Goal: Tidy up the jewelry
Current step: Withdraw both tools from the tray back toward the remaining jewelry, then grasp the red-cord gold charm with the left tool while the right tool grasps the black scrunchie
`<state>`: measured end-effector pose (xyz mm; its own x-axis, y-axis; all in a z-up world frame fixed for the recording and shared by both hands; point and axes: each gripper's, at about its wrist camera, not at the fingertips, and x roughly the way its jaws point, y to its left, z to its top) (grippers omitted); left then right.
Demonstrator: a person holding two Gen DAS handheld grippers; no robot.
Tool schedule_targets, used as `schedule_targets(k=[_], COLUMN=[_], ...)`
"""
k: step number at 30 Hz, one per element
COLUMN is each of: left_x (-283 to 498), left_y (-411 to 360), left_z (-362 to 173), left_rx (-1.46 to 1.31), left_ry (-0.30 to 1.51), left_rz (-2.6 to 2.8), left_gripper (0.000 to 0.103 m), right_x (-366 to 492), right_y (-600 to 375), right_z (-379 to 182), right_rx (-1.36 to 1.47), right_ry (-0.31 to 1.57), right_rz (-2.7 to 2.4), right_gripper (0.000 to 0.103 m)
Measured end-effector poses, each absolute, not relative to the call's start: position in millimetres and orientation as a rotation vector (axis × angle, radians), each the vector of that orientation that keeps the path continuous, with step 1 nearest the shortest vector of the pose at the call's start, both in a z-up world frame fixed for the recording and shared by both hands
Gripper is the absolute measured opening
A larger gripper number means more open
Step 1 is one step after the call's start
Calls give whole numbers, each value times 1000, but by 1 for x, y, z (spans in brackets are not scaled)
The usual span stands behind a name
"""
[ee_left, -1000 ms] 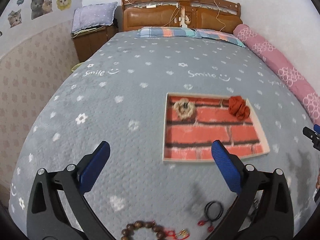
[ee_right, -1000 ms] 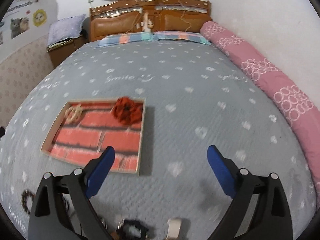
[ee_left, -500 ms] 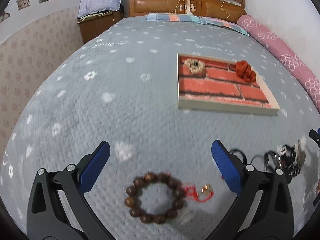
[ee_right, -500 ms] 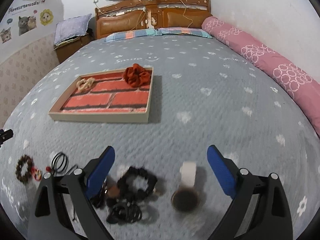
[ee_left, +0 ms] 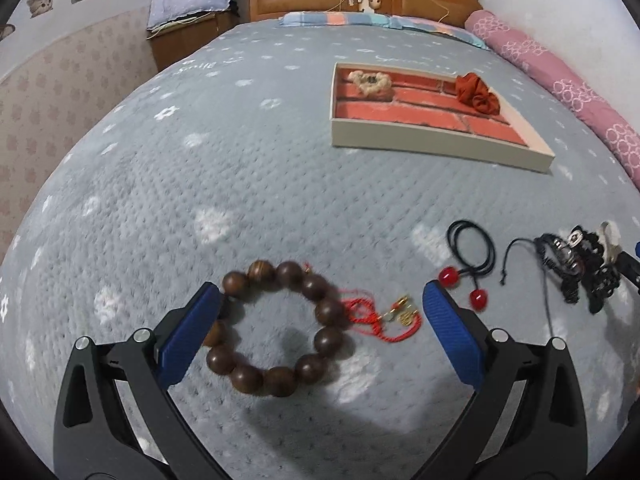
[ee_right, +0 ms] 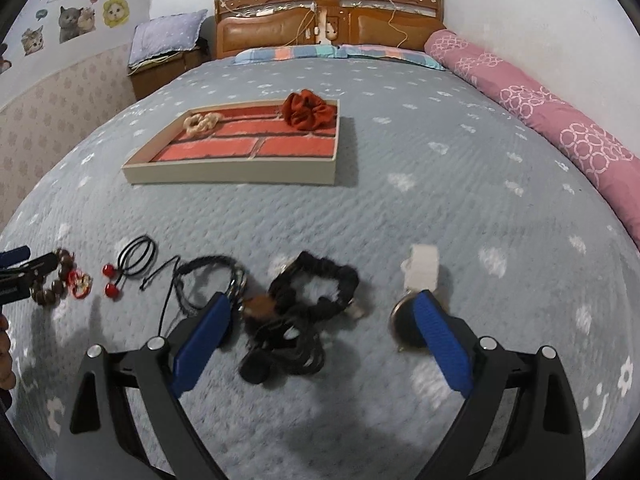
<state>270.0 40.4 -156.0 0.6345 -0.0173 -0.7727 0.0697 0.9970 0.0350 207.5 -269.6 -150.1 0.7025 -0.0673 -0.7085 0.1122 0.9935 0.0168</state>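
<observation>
A brown wooden bead bracelet (ee_left: 276,330) with a red cord tassel (ee_left: 376,318) lies on the grey bedspread between the open jaws of my left gripper (ee_left: 320,312). A black cord with two red beads (ee_left: 472,256) lies to its right. My right gripper (ee_right: 322,316) is open over a black scrunchie (ee_right: 316,284) and a tangle of black bands (ee_right: 284,348). A round watch with a white strap (ee_right: 416,280) lies by its right finger. The brick-patterned tray (ee_right: 232,174) holds a red scrunchie (ee_right: 308,110) and a beige one (ee_right: 200,123).
A pink bolster (ee_right: 560,120) runs along the right side of the bed. The wooden headboard (ee_right: 328,20) and striped pillows are at the far end. A nightstand with a cushion (ee_left: 188,20) stands at the far left.
Both grippers have dropped toward the near bedspread. The bead bracelet now lies between my left jaws, and the black scrunchie pile now lies between my right jaws. Both stay open.
</observation>
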Motion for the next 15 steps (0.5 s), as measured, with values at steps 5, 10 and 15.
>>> schedule_targets(k=[5, 10, 15], left_x=[262, 257, 251], left_y=[48, 47, 30], left_z=[-160, -163, -166], left_rx=[77, 77, 64], left_ry=[863, 862, 861], left_rz=[-30, -45, -75], left_gripper=[98, 98, 96], right_x=[203, 200, 198], right_y=[-259, -256, -257], right_z=[-165, -175, -179], right_rx=[39, 35, 41], right_ry=[800, 813, 816], right_rz=[-103, -113, -115], right_gripper=[91, 91, 91])
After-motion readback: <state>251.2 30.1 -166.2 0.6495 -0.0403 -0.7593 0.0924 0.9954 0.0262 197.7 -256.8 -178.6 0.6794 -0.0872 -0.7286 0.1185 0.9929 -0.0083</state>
